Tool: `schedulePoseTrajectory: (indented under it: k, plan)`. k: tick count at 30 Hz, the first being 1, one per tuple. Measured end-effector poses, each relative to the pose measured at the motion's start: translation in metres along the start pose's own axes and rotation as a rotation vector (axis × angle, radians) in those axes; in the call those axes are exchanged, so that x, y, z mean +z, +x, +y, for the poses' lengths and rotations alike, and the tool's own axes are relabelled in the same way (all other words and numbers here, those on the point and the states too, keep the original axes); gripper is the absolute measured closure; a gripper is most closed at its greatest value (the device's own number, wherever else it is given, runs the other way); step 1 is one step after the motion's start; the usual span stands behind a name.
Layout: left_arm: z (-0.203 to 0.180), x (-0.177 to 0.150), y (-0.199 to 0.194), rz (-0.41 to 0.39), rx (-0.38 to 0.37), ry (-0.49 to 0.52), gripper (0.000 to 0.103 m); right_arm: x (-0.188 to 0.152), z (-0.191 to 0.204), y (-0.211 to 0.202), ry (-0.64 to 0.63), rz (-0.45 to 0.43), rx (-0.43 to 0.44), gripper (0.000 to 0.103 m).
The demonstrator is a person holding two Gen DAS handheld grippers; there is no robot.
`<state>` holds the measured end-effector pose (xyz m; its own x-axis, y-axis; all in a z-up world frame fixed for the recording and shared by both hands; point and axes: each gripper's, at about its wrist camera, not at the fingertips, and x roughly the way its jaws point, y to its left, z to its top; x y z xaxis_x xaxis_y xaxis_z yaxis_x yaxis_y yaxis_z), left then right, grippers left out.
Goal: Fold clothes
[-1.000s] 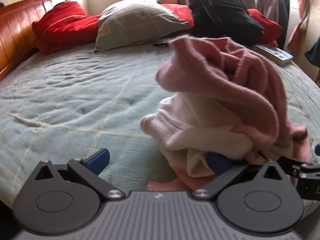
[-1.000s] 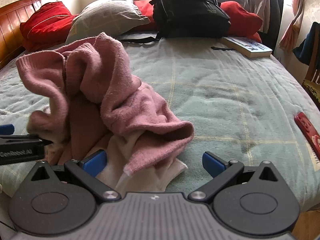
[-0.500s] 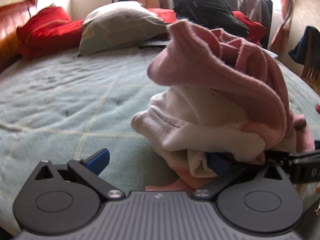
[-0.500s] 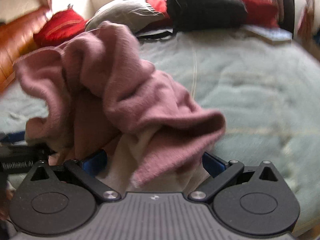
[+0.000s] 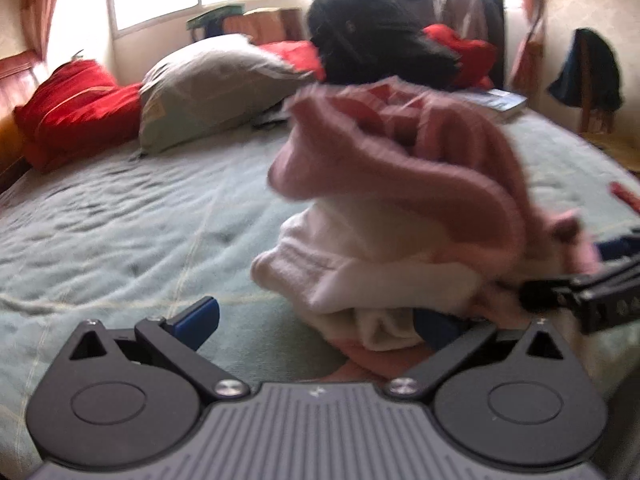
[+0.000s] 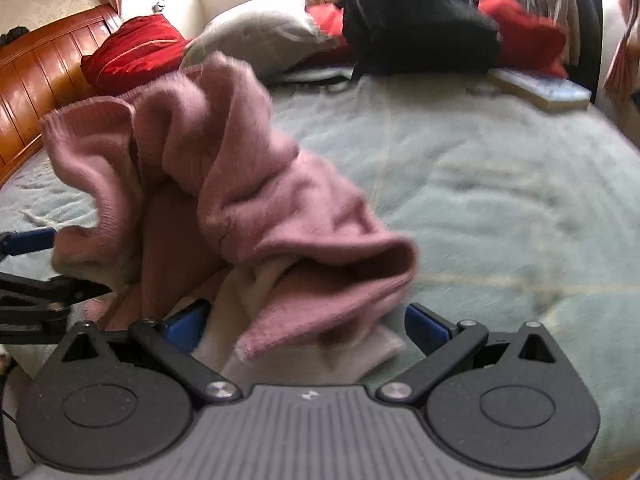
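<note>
A crumpled pink and cream sweater (image 6: 240, 200) stands heaped on the pale green bedspread (image 6: 500, 184) near the foot of the bed, bunched too tightly to show a clear long axis; one pink cuff opening faces the right gripper (image 6: 306, 322). Both grippers' fingers are spread wide apart. The left gripper (image 5: 316, 318) has cloth against its right blue finger (image 5: 434, 326), while its left one is over bare bedspread. A grey pillow (image 5: 216, 84), red cushions (image 5: 76, 108), a black backpack (image 6: 416, 20) and a book (image 6: 540, 90) lie at the head.
</note>
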<state>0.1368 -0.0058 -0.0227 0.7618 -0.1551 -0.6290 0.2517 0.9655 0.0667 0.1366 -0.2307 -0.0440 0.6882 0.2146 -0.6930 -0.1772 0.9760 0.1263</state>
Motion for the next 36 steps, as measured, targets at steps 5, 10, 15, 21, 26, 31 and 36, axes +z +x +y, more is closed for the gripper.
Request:
schedulePoseTrajectory:
  k: [5, 10, 15, 21, 26, 31, 36]
  plan:
    - [-0.013, 0.010, 0.002, -0.011, -0.017, 0.026, 0.001, 0.021, 0.001, -0.005, -0.063, -0.045, -0.030, 0.000]
    - [-0.019, 0.016, 0.007, -0.019, 0.020, 0.052, 0.000, 0.034, 0.006, 0.021, -0.116, -0.002, -0.069, 0.000]
    - [-0.004, 0.020, 0.004, -0.047, 0.120, 0.055, 0.000, 0.043, -0.004, 0.017, -0.118, -0.044, -0.140, 0.000]
    - [0.021, 0.023, 0.000, -0.056, 0.200, 0.012, 0.001, 0.052, -0.028, 0.008, -0.091, -0.078, -0.225, 0.000]
    - [0.017, 0.022, -0.005, -0.049, 0.147, 0.026, 0.001, 0.052, -0.034, 0.010, -0.095, -0.060, -0.199, 0.000]
    - [0.008, 0.020, -0.010, -0.035, 0.075, 0.043, 0.001, 0.053, -0.017, 0.012, -0.158, -0.057, -0.162, 0.000]
    - [0.000, 0.019, -0.014, -0.022, 0.003, 0.060, 0.001, 0.061, -0.008, 0.032, -0.193, -0.035, -0.154, 0.000]
